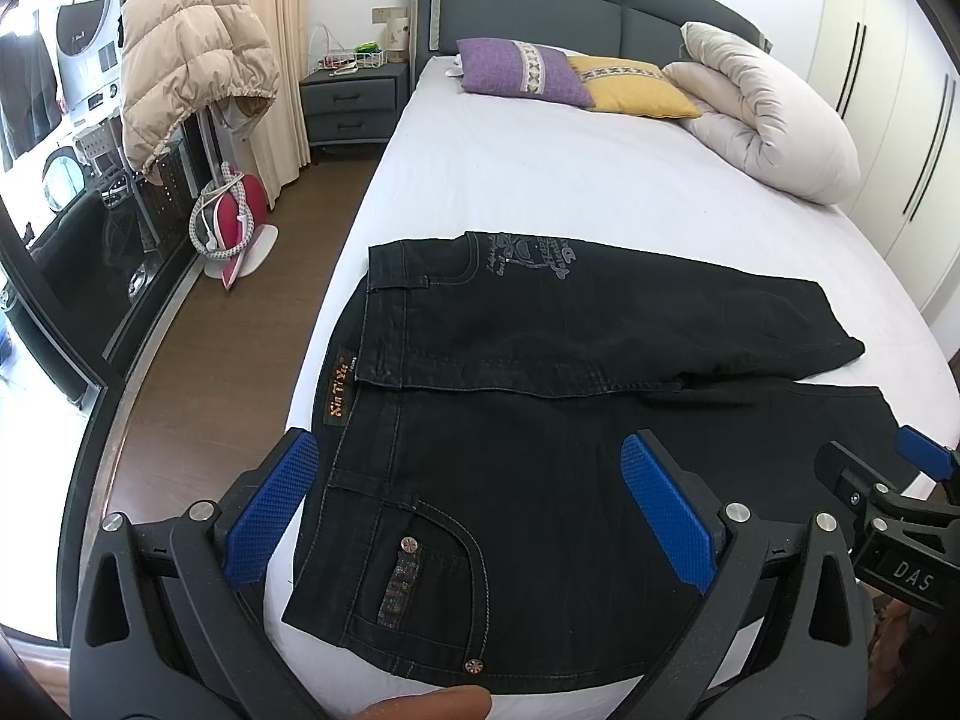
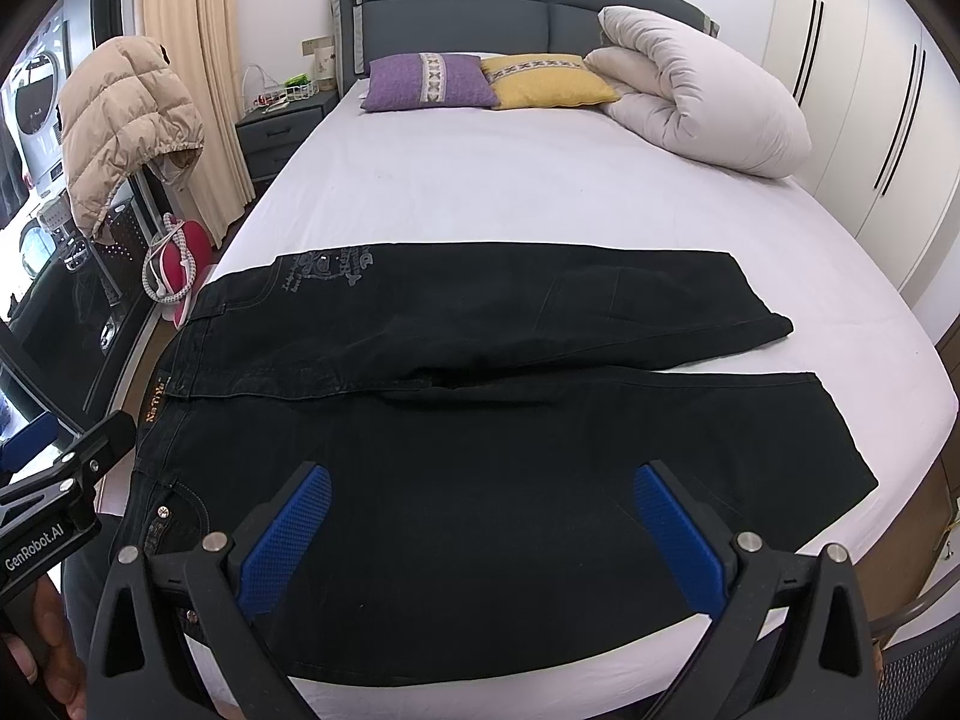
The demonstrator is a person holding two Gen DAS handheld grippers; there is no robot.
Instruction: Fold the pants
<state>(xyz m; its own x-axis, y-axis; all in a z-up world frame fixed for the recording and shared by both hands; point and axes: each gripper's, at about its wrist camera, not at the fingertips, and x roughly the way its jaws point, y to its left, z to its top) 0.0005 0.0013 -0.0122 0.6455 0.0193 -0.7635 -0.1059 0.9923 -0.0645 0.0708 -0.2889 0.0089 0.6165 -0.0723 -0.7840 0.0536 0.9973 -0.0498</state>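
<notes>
Black pants lay flat on bed; left gripper and right gripper spread wide, apparently above fabric.

The left tongs are matte black plastic with a two-pronged frame, each finger faced with a bright blue pad of fine knurled texture. Round silver screw heads sit at the pivots of the black linkage arms. The right tongs are built alike: black frame, blue textured pads, silver screws. White lettering marks the housings, "DAS" on one seen from the left wrist view and "GenRobot.AI" on the other seen from the right wrist view.
</notes>
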